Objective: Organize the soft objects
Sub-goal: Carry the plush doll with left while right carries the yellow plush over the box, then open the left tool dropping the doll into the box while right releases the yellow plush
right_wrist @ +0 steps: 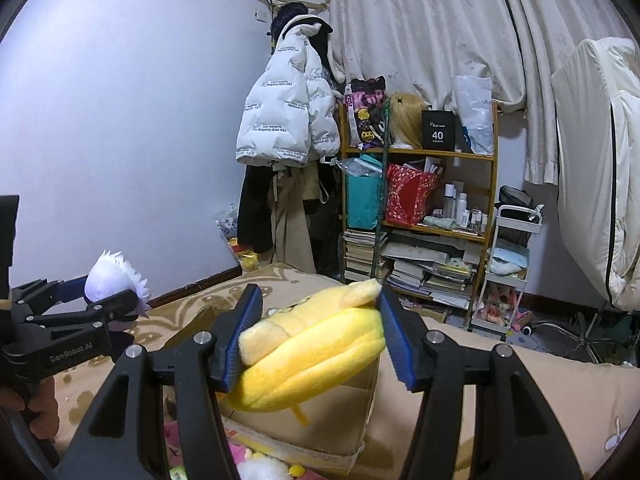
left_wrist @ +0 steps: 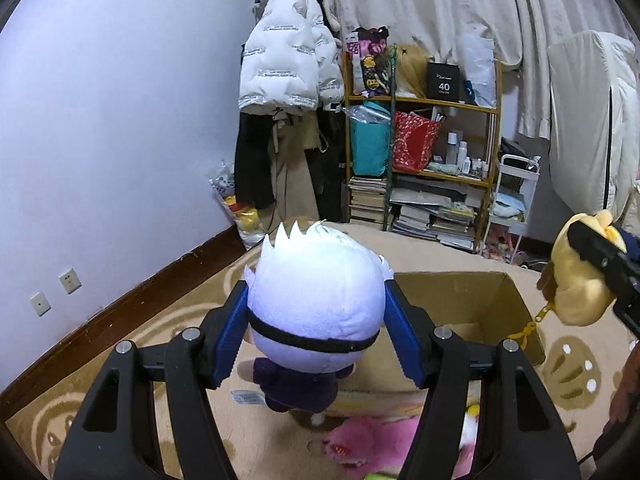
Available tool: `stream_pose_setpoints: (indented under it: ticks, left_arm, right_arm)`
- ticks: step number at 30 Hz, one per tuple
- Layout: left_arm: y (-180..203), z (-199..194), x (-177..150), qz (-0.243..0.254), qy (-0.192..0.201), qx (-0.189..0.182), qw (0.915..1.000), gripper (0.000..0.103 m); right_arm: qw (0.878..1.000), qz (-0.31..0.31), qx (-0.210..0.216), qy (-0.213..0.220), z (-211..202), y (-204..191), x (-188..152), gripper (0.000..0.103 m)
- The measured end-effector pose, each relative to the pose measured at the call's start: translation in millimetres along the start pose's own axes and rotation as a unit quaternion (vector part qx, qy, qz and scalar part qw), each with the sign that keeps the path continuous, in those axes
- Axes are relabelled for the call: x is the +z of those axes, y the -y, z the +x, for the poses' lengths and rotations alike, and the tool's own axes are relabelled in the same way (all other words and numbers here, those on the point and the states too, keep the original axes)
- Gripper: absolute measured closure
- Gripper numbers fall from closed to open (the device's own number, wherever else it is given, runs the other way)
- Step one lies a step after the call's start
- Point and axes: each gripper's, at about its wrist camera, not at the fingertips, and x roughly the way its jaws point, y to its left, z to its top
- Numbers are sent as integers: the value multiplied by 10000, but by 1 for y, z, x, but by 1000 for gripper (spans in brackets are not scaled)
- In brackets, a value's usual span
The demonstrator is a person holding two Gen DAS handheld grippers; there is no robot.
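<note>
Only the left wrist view shows the open cardboard box (left_wrist: 460, 300) and pink plush (left_wrist: 368, 440) on the carpet; the left gripper (left_wrist: 318, 332) is clamped on the white-haired doll (left_wrist: 316, 304); the right gripper (right_wrist: 316, 340) pinches the yellow plush (right_wrist: 312, 360), above the box.

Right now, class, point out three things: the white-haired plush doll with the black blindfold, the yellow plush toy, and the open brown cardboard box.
White-haired plush doll (left_wrist: 316, 300): left wrist view, back of head.
Yellow plush toy (right_wrist: 316, 356): right wrist view, body.
Cardboard box (left_wrist: 516, 304): left wrist view, right inner wall.
</note>
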Motion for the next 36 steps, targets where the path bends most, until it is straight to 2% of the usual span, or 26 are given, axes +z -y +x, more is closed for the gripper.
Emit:
stream_pose_setpoints:
  ticks: [10, 13, 17, 25, 29, 34, 36]
  left_arm:
    - [15, 21, 1, 69, -181, -622, 9979, 38]
    - [18, 27, -4, -2, -266, -948, 9951, 38]
    - [24, 37, -11, -7, -440, -1085, 9931, 38]
    - [28, 54, -24, -57, -806, -1180, 9897, 36]
    - [29, 58, -28, -48, -933, -1134, 9892, 26]
    - [28, 58, -32, 34, -1032, -1023, 9894, 23]
    - [28, 56, -34, 45, -1093, -984, 9891, 15]
  right_arm:
    - [9997, 141, 115, -182, 26, 8, -15, 41]
    - [9993, 182, 158, -302, 32, 9, -24, 41]
    - [9976, 324, 281, -535, 44, 12, -38, 40]
    - [9943, 449, 461, -852, 56, 14, -57, 40]
    - [9926, 503, 538, -968, 59, 14, -62, 36]
    - [9915, 590, 547, -1018, 59, 17, -61, 36]
    - [9916, 602, 539, -1007, 58, 17, -61, 36]
